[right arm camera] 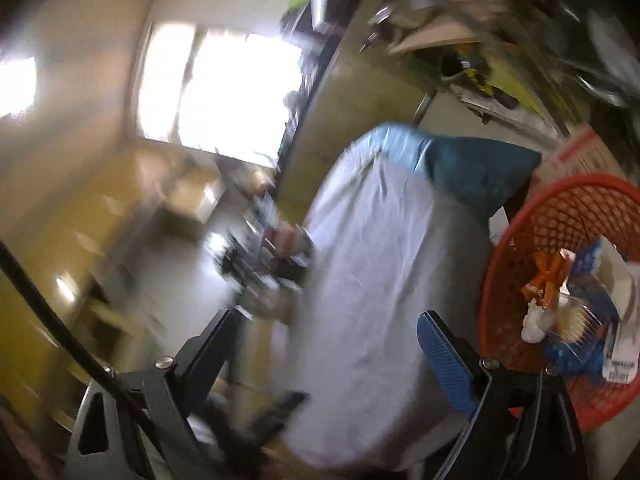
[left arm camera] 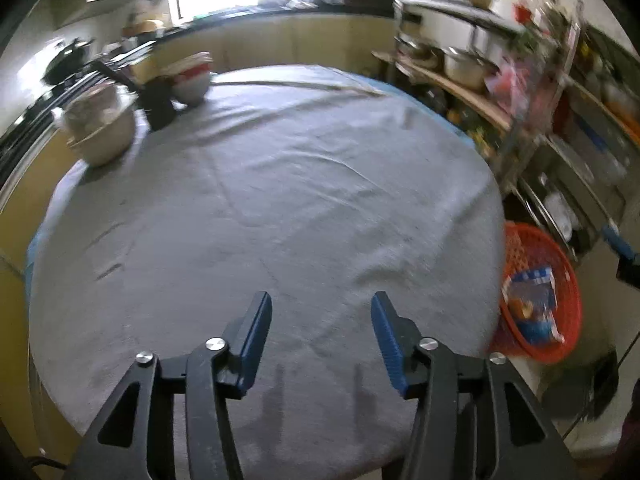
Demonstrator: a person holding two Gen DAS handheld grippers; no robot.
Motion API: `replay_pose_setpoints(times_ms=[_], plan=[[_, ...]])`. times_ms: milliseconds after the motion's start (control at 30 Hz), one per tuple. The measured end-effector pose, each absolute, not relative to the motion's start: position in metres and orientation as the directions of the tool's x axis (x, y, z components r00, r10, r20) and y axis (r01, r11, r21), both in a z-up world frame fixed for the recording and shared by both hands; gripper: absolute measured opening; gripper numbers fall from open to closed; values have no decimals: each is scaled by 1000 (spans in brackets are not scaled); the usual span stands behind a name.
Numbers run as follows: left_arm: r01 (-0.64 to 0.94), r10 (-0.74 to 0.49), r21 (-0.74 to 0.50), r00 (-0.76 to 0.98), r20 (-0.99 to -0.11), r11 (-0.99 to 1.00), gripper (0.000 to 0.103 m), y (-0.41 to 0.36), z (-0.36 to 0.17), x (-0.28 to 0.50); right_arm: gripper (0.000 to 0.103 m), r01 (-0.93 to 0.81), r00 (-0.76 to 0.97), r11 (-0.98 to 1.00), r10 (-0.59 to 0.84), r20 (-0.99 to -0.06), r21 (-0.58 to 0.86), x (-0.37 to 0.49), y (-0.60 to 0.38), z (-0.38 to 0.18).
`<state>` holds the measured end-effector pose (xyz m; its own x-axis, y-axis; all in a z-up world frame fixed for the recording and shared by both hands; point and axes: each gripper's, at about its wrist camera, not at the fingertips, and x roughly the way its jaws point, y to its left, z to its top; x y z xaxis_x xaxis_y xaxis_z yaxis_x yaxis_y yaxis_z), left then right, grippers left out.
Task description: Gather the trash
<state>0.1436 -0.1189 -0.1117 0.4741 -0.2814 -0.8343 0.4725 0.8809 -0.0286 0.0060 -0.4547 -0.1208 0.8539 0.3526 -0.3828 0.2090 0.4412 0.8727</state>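
**Two empty grippers, trash lying off the table's right edge**

Left wrist view: the left gripper (left arm camera: pixel 321 312) hovers over the grey tablecloth (left arm camera: pixel 256 200), its blue pads spread wide with nothing between them. No loose trash shows on the cloth; only bowls (left arm camera: pixel 104 128) stand at the far left rim. The red basket (left arm camera: pixel 540 292) sits low and off the table's right edge, to the right of this gripper, with blue wrappers (left arm camera: pixel 534 300) lying inside it.

Right wrist view: the picture is tilted and blurred. The right gripper (right arm camera: pixel 332 320) has its jaws parted and holds nothing. The basket (right arm camera: pixel 560 240) lies just right of its blue pad (right arm camera: pixel 444 364), with the collected trash (right arm camera: pixel 568 312) heaped inside. By this reading the right gripper is the nearer one to the basket.
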Motion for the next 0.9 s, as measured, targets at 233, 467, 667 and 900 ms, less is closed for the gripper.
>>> replay_pose_setpoints(times_ms=[233,467,667,900], plan=[[331,-214,-1,608,-765,944,74,-72,-92,149,94,194,794,825,187,-579,531,70,-330,-94],[263,-126,83,687,-715,961,78,-52,-73,140,94,201,785,933,29,-619,298,80,-260,-80],[257,-89,147,722,-686,955,78,-55,-61,128,94,247,777,949,-73,-625,195,69,-242,-69],[236,-79,137,723,-686,962,78,-49,-54,120,94,273,779,947,-117,-615,166,53,-241,-60]])
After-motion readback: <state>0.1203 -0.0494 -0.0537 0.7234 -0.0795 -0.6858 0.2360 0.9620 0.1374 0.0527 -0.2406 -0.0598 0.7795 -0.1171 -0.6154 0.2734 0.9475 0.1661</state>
